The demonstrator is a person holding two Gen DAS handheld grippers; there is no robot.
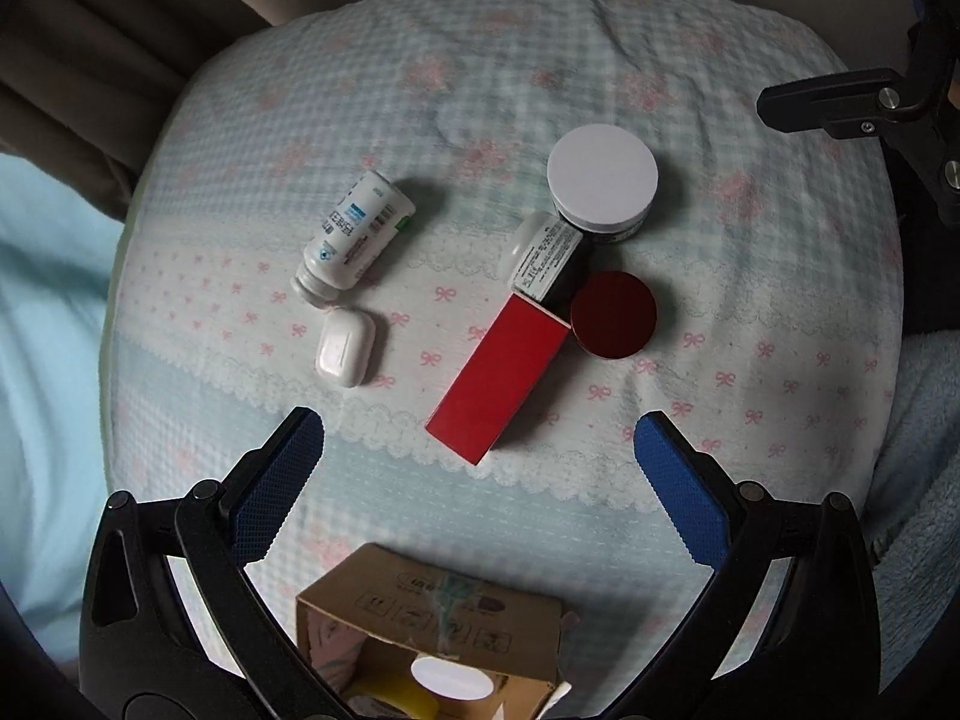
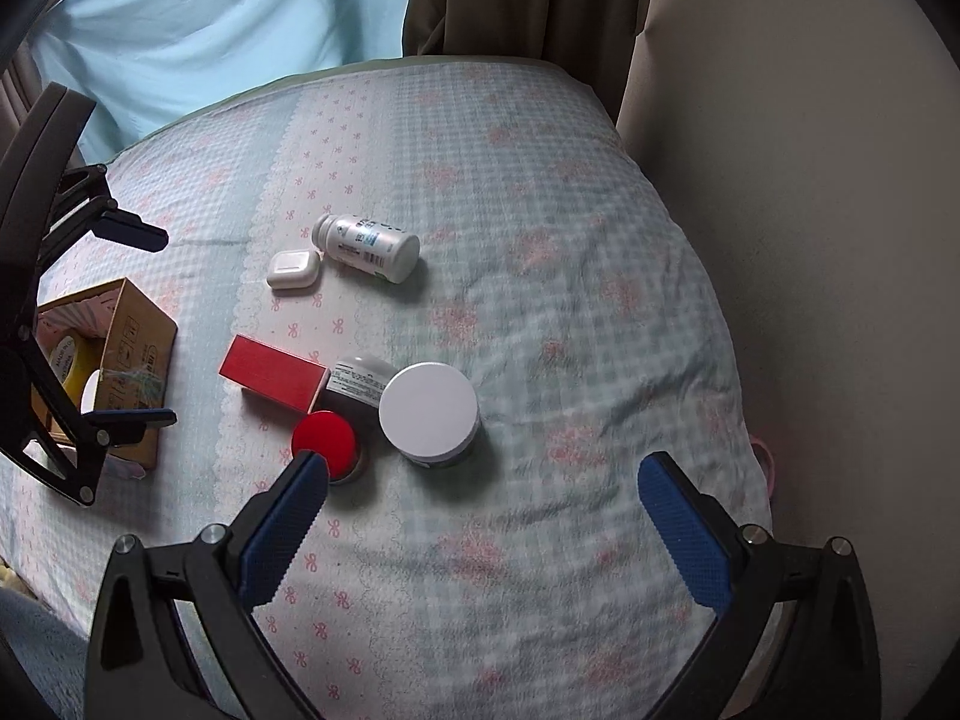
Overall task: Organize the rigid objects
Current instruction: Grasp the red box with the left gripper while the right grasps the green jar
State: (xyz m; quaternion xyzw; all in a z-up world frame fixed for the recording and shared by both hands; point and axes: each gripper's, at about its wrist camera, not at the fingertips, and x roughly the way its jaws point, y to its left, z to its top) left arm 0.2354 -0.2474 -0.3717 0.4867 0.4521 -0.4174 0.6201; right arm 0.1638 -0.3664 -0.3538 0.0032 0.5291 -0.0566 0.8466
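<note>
On the checked bedspread lie a white pill bottle (image 1: 354,234) (image 2: 369,246) on its side, a white earbud case (image 1: 345,348) (image 2: 292,268), a red box (image 1: 498,378) (image 2: 273,381), a dark labelled bottle (image 1: 549,258) (image 2: 357,381), a red-lidded jar (image 1: 613,313) (image 2: 324,437) and a white-lidded jar (image 1: 602,177) (image 2: 429,411). My left gripper (image 1: 480,432) is open, hovering above the open cardboard box (image 1: 432,618) (image 2: 129,354), just short of the red box. My right gripper (image 2: 483,474) is open, near the two jars, empty.
The cardboard box holds a yellow roll (image 1: 396,690) (image 2: 72,360) and a white-lidded item (image 1: 450,677). Brown curtains (image 2: 516,0) and a beige wall (image 2: 810,180) bound the bed's far side. Light blue cloth (image 1: 42,330) lies off the bed's edge.
</note>
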